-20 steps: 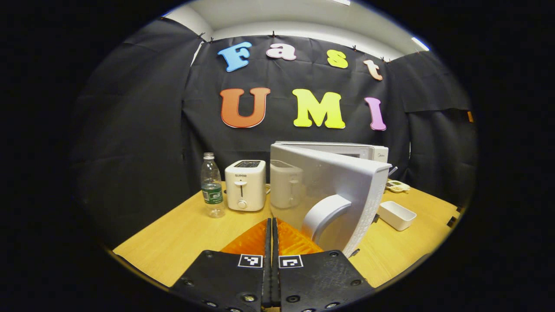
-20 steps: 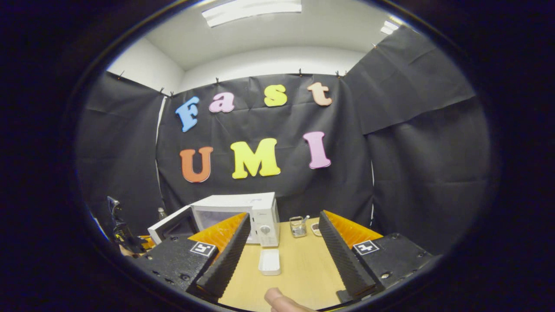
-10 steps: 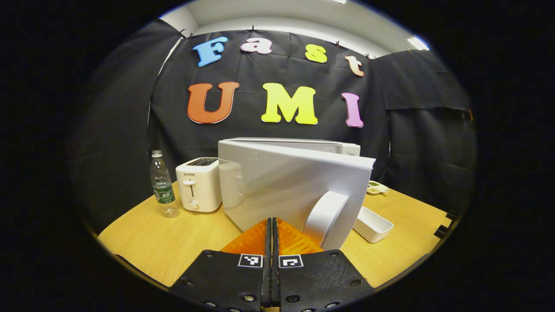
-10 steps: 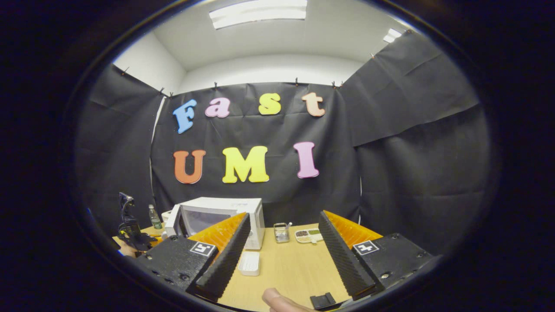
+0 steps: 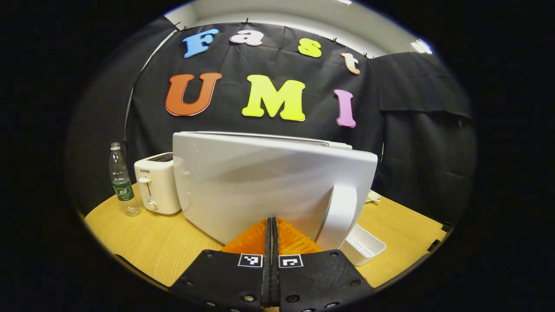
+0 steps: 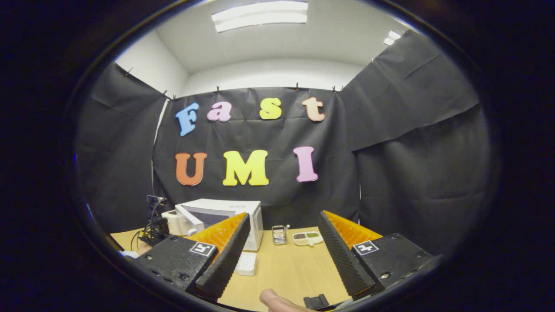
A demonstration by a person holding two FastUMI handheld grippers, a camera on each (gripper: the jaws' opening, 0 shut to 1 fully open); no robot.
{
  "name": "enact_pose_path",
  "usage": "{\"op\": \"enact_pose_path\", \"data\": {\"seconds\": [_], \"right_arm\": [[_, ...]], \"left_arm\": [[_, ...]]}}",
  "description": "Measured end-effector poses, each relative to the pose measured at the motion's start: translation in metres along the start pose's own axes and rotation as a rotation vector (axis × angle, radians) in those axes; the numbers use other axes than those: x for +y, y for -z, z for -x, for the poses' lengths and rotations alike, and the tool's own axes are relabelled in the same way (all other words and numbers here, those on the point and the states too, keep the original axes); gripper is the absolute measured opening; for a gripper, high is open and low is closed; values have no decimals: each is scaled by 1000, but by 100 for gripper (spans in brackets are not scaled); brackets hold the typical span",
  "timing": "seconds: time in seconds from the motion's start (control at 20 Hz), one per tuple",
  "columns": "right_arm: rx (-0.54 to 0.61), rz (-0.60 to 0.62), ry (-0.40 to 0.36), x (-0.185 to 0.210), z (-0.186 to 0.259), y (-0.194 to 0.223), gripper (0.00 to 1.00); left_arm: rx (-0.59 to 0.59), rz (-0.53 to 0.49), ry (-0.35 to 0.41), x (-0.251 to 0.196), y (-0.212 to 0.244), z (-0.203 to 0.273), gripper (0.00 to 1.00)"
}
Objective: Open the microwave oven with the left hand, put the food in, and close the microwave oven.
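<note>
Left gripper (image 5: 272, 225), fingers pressed together with nothing between them, sits at bottom centre against the smooth glossy white microwave door (image 5: 269, 186), a wide slab (long axis left-right) with a curved handle (image 5: 340, 214) at its right. Left gripper view adds a boxy white toaster (image 5: 157, 184), clear ribbed bottle (image 5: 122, 182) and rectangular white tray (image 5: 364, 247) on the wood-grain table (image 5: 147, 247). Right gripper (image 6: 282, 247) is spread wide, empty, with the microwave (image 6: 225, 216) at centre-left, door ajar toward frame left.
</note>
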State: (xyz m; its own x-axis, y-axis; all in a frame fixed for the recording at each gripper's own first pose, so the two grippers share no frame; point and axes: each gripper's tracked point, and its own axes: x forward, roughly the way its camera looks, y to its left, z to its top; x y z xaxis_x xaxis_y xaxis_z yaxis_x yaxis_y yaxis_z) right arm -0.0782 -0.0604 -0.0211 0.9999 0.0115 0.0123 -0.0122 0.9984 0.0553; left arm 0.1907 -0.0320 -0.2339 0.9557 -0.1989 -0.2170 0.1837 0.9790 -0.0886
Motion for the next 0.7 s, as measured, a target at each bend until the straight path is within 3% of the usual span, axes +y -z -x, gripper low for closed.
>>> {"op": "enact_pose_path", "data": {"seconds": [0.05,0.1,0.15,0.2,0.25,0.3,0.35,0.4,0.45,0.5,0.55,0.6,0.65,0.7], "right_arm": [[-5,3,1,-2,-2,1,100],[-8,4,3,-5,-2,1,90],[-6,5,5,-7,-2,3,90],[-3,4,7,-10,-3,6,100],[1,2,9,-13,-3,9,100],[7,1,13,-16,-6,11,90],[14,1,17,-19,-8,13,90],[19,2,22,-22,-10,16,100],[23,2,25,-26,-10,18,100],[23,1,25,-28,-12,19,100],[25,-1,21,-27,-14,22,100],[32,-5,7,-25,-17,24,90],[38,-4,-10,-21,-20,27,90],[40,2,-20,-20,-24,30,100]], "left_arm": [[-5,-3,7,-5,-2,-6,0],[-9,-8,8,-10,-4,-12,12],[-14,-17,6,-13,-5,-16,0],[-14,-23,9,-17,-7,-23,0],[-20,-24,14,-22,-9,-28,0],[-24,-24,18,-27,-12,-34,0],[-29,-23,22,-31,-14,-39,0],[-35,-21,23,-34,-18,-46,0],[-36,-13,28,-38,-20,-53,0],[-35,-2,31,-42,-23,-58,11],[-37,9,35,-46,-25,-65,0],[-40,15,38,-48,-29,-71,0],[-45,17,35,-50,-32,-77,0],[-49,16,32,-51,-34,-84,0]]}}
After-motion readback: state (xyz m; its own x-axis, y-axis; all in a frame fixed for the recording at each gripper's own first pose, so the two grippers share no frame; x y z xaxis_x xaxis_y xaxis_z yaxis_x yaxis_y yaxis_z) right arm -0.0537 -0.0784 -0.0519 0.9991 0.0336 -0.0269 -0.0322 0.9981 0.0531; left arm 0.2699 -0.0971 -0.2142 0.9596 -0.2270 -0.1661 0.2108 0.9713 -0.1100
